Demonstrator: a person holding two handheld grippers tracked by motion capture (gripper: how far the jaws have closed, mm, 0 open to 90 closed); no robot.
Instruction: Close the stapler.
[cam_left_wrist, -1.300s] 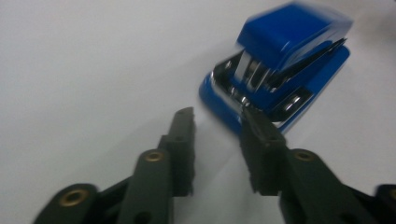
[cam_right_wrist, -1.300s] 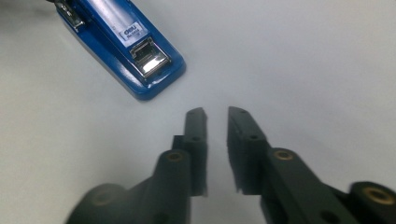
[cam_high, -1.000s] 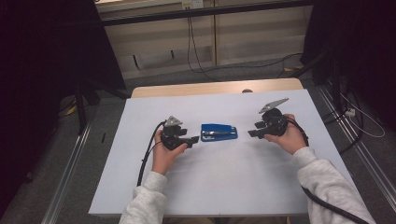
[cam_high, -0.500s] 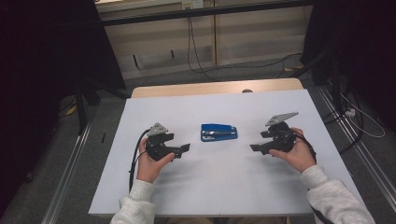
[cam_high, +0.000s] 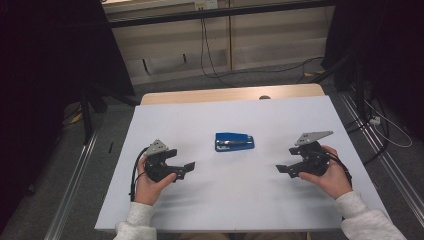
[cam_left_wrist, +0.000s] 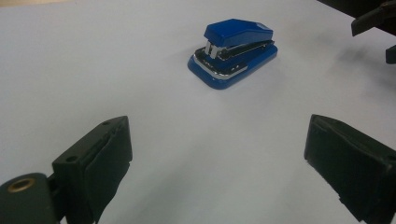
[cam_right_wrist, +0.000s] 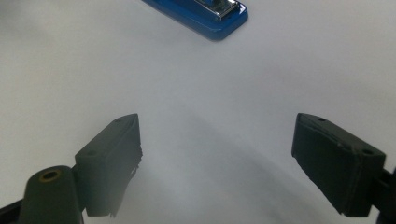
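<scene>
A blue stapler (cam_high: 234, 141) (cam_left_wrist: 231, 51) (cam_right_wrist: 205, 11) lies flat near the middle of the white table (cam_high: 200, 120). My left gripper (cam_high: 186, 168) (cam_left_wrist: 219, 135) hovers low at the stapler's front left, open, with nothing between its jaws. At the stapler's front right my right gripper (cam_high: 281, 169) (cam_right_wrist: 217, 128) is open too and holds nothing. Both point inward toward the centre of the table, well apart from the stapler. The right gripper's black tips (cam_left_wrist: 373, 21) also appear at the top right corner of the left gripper view.
A strip of bare wood (cam_high: 230, 94) runs along the table's far edge. Metal rails (cam_high: 75, 190) flank the table on the floor. Cables (cam_high: 380, 120) lie at the right. Dark curtains stand at the left and right.
Both hands have drawn back toward the person and spread outward, away from the stapler. The stapler has not moved.
</scene>
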